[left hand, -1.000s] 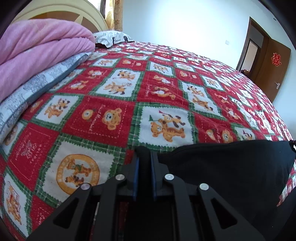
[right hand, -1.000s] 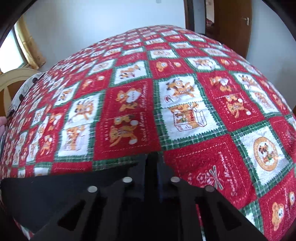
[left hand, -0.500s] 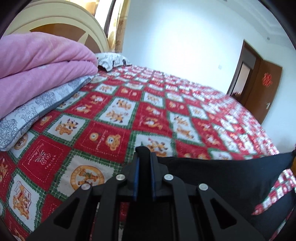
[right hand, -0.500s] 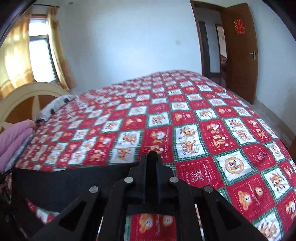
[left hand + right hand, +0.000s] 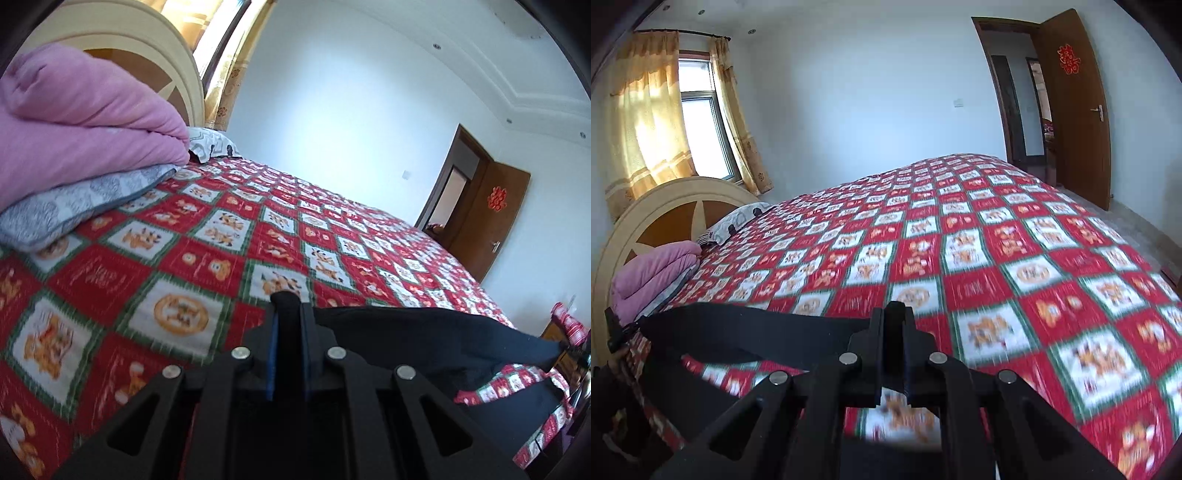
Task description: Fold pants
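Note:
The black pants (image 5: 424,336) hang stretched in the air between my two grippers, above the red patchwork bedspread (image 5: 229,266). My left gripper (image 5: 287,306) is shut on one end of the pants' edge. My right gripper (image 5: 894,314) is shut on the other end; the pants (image 5: 757,328) run from it to the left. The far end of the cloth in each view reaches the other gripper at the frame edge (image 5: 613,328). Lower parts of the pants are hidden under the gripper bodies.
A folded pink blanket (image 5: 74,125) on a grey pillow (image 5: 77,206) lies at the head of the bed by the cream headboard (image 5: 676,214). A patterned pillow (image 5: 735,221) sits beside it. An open brown door (image 5: 1075,107) is at the right.
Both grippers have risen and tilted up with the pants held taut; the bedspread has dropped away and more of the walls, window and door shows.

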`<act>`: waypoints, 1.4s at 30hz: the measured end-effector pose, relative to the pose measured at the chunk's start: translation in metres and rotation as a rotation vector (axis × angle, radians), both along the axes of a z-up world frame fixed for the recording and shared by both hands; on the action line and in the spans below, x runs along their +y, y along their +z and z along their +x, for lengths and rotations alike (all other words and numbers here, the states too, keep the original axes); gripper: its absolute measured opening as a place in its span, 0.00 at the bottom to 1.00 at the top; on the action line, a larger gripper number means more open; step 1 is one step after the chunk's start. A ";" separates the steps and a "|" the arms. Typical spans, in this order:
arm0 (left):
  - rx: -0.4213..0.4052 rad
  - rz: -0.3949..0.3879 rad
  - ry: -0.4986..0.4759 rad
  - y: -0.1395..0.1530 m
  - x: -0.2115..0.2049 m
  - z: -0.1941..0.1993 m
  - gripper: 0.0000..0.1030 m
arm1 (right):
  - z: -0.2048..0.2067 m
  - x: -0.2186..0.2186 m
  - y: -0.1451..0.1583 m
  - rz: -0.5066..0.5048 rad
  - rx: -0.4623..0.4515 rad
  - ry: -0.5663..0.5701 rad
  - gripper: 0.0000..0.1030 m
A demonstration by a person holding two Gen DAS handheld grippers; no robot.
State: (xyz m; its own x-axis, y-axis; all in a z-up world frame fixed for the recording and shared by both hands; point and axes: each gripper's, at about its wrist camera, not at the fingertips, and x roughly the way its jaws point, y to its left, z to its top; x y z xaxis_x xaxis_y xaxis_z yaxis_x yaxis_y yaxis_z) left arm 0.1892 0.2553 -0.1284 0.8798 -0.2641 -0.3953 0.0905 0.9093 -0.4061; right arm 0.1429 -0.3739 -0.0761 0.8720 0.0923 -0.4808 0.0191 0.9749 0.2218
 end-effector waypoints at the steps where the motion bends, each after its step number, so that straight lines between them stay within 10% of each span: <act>1: -0.006 -0.008 0.002 -0.002 0.002 -0.006 0.11 | -0.008 -0.001 -0.003 0.005 0.002 -0.005 0.08; 19: 0.032 0.013 -0.023 -0.046 0.014 -0.072 0.11 | -0.081 -0.028 -0.056 0.062 0.108 -0.098 0.08; 31: 0.112 0.159 0.019 -0.056 0.035 -0.106 0.19 | -0.122 -0.044 -0.048 0.069 0.098 -0.215 0.11; 38: 0.084 0.002 0.015 -0.044 0.041 -0.110 0.29 | -0.127 0.011 -0.022 -0.027 0.059 -0.129 0.13; 42: 0.060 -0.016 -0.008 -0.029 0.019 -0.096 0.70 | -0.106 0.082 -0.016 -0.134 0.075 0.030 0.67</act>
State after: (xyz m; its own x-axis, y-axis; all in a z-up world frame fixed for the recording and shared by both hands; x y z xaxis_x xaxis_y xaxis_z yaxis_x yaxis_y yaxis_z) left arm 0.0933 0.2739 -0.1577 0.8523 -0.2781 -0.4429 0.0732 0.9020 -0.4255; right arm 0.0366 -0.2918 -0.0920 0.8310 0.0486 -0.5541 0.0010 0.9960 0.0888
